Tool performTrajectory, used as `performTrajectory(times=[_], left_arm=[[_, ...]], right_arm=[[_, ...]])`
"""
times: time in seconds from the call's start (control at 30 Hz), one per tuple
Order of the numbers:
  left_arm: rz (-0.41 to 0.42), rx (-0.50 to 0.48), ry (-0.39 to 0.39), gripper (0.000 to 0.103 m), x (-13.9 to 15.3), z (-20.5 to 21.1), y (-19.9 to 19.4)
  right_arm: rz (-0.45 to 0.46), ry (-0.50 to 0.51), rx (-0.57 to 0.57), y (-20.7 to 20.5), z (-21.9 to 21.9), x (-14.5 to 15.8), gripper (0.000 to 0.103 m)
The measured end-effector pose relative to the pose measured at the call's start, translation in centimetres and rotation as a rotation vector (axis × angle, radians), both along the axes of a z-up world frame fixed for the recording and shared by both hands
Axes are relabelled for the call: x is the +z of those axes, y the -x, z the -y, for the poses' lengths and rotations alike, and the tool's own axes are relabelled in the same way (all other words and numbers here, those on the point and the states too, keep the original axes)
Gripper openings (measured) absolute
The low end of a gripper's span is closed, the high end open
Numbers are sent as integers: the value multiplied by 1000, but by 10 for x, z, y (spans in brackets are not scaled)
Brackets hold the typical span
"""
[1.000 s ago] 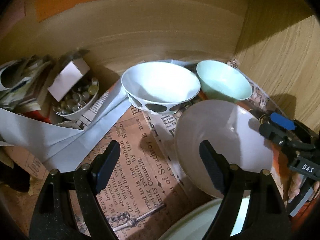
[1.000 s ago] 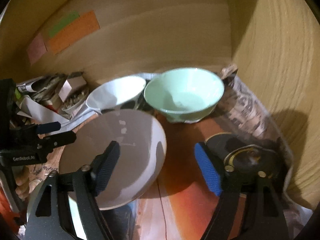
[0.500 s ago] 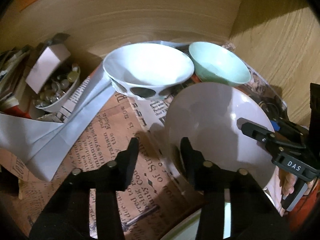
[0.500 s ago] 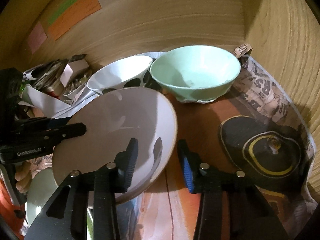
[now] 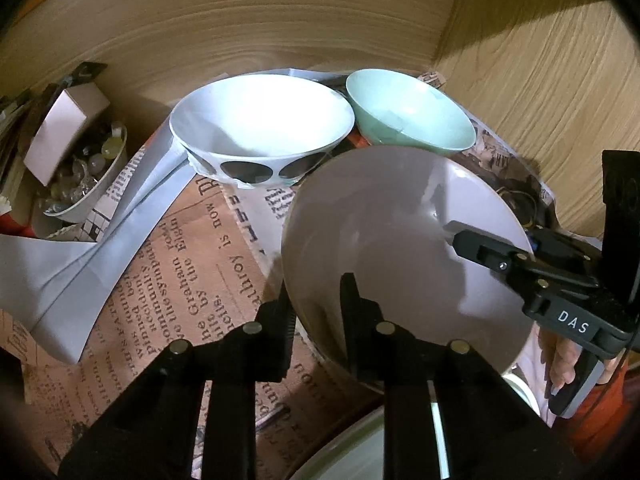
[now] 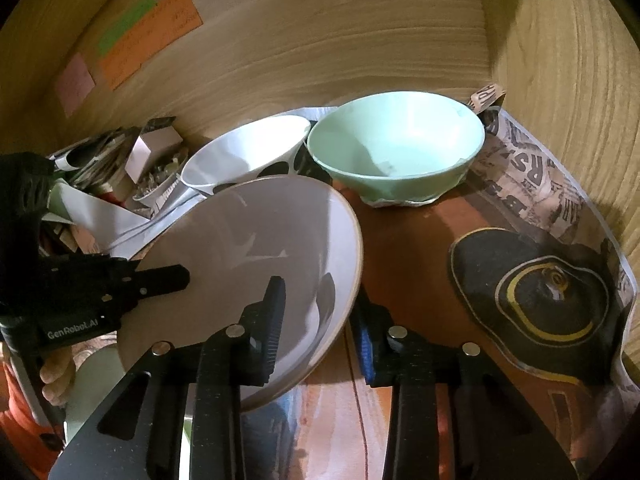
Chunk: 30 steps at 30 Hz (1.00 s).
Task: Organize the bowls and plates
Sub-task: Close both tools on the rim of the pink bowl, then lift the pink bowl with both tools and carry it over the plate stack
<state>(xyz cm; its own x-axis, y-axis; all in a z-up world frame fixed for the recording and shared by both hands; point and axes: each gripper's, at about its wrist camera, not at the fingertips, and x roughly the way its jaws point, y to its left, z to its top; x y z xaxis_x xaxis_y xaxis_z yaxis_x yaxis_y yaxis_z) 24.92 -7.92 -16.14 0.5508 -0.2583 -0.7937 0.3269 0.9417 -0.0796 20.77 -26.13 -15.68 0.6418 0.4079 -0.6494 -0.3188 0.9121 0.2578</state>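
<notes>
A pale grey-pink bowl is held tilted above the shelf floor by both grippers. My left gripper is shut on its left rim. My right gripper is shut on its right rim. Behind it stand a white bowl with dark spots and a mint green bowl, side by side against the back wall. They also show in the right wrist view, the white one and the mint one. A pale plate lies below the held bowl.
Wooden walls close the back and right. Printed newspaper lines the floor. A small dish of glass beads with a box and folded grey paper sit left. A dark round picture is printed on the right.
Both grippers closed from open onto the grey-pink bowl's opposite rims and moved in closer. The bowl now sits tilted and a little higher and nearer the back bowls.
</notes>
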Motion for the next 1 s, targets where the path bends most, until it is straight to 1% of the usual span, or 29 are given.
performTrajectory(times=[0.17,0.3,0.67,1.0], left_arm=[[39,3,-19,19,5,5,8],[72,-12,-24,19,13,8,17],[138,-9,24,19,37,1,44],[212,24,46,19,58,-18,78]], right_arm=[[35,5,-16,8,1,9,29],[53,-11,-24,14,5,16,29],[132,-13,-14,41,1,42,29],[189,-14,23,67,-18,56,29]])
